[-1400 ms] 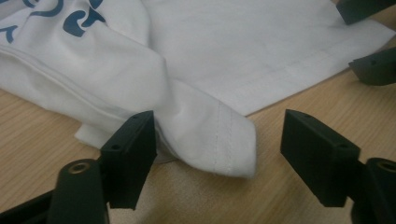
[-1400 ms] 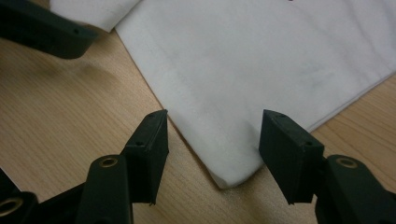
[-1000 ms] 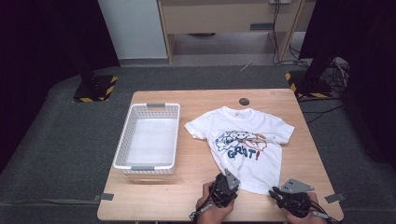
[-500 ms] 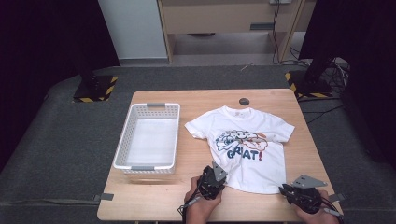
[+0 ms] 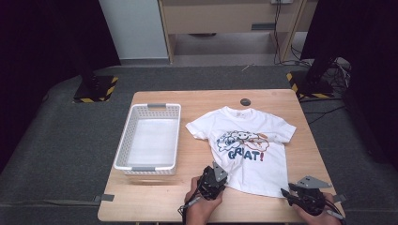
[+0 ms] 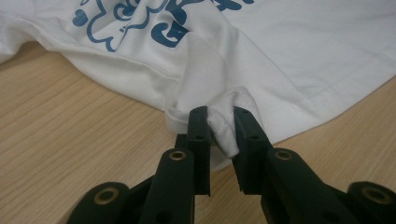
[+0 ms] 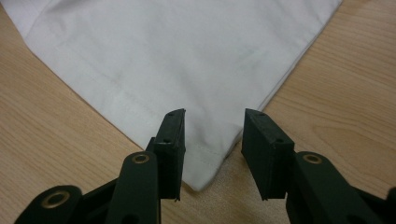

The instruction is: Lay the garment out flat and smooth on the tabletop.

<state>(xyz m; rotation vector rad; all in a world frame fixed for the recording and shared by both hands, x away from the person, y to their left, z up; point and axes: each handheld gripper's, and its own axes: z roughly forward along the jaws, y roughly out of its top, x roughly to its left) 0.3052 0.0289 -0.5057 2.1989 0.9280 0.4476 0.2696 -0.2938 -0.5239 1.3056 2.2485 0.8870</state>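
A white T-shirt (image 5: 256, 171) with a blue "GREAT!" print lies face up on the right half of the wooden table (image 5: 150, 201). At the shirt's near left hem corner, my left gripper (image 5: 222, 183) has just closed. In the left gripper view it (image 6: 219, 114) is shut on a bunched fold of the T-shirt (image 6: 289, 60). My right gripper (image 5: 284, 192) sits at the near right hem corner. Its jaws have just been opening; in the right gripper view it (image 7: 212, 116) stands open astride the flat corner of the T-shirt (image 7: 177, 51), pads off the cloth.
An empty white plastic basket (image 5: 123, 145) stands on the table's left half. A small black disc (image 5: 245, 101) lies near the far edge. Bare wood runs along the near edge between my hands. Grey floor surrounds the table.
My two hands have moved apart along the shirt's near hem, the left one leftward and the right one rightward. The right jaws have spread.
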